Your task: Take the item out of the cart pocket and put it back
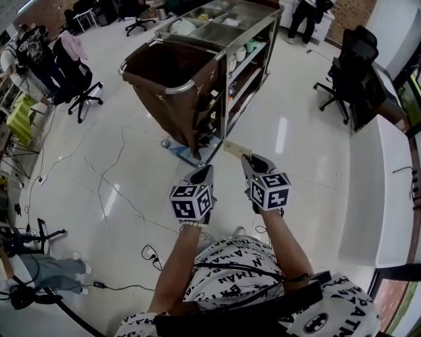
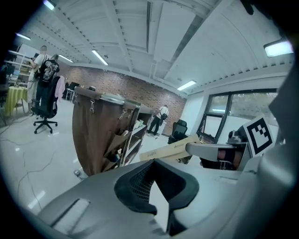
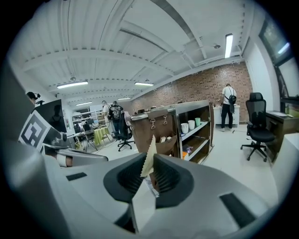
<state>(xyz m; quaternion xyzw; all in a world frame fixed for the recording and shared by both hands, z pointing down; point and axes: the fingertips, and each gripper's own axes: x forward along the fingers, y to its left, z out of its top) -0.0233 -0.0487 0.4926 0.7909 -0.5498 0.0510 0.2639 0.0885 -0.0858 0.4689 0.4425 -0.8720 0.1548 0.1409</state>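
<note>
The metal cart [image 1: 253, 29] carries a brown bag [image 1: 168, 79] with side pockets [image 1: 205, 112] that hold small items. My right gripper [image 1: 245, 158] is shut on a flat tan packet [image 1: 235, 148], held in the air a little short of the cart's near corner. In the right gripper view the packet [image 3: 149, 156] stands edge-on between the pads, with the pockets [image 3: 166, 142] beyond it. My left gripper [image 1: 204, 172] hovers beside the right one, shut and empty. The left gripper view shows the packet [image 2: 170, 149] sticking out toward the bag [image 2: 96, 135].
Black office chairs stand at the left [image 1: 79, 82] and right [image 1: 345, 72]. A white counter [image 1: 375, 191] runs along the right. Cables [image 1: 99, 178] trail over the glossy floor. People stand at the far left [image 1: 26, 49] and back right [image 1: 306, 16].
</note>
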